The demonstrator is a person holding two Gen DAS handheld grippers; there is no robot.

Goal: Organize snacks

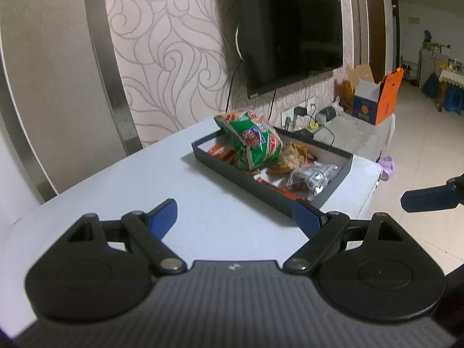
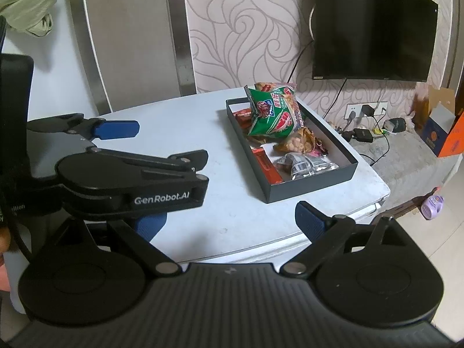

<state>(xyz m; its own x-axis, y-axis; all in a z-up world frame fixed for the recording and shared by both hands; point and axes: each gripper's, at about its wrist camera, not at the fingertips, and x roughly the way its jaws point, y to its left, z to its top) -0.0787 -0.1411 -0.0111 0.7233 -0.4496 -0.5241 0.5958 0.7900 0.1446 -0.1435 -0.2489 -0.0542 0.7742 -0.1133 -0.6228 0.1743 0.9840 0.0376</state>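
A wall-mounted television (image 1: 290, 29) hangs above the white worktop (image 1: 145, 179). On the worktop sits a dark tray (image 2: 313, 184) holding snacks (a green packet (image 2: 271, 113) propped on top). Left tongs (image 1: 235, 217) and right tongs (image 2: 232, 223) hover spread apart, holding nothing.

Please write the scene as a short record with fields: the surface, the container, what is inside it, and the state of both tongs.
surface: white table
container: dark rectangular tray, on the table
contents: green snack bag leaning upright at the far end; orange-brown packet; clear silver packet; red packets along one wall
left tongs: open, empty, above the table, short of the tray
right tongs: open, empty, near the table edge
background: wall television
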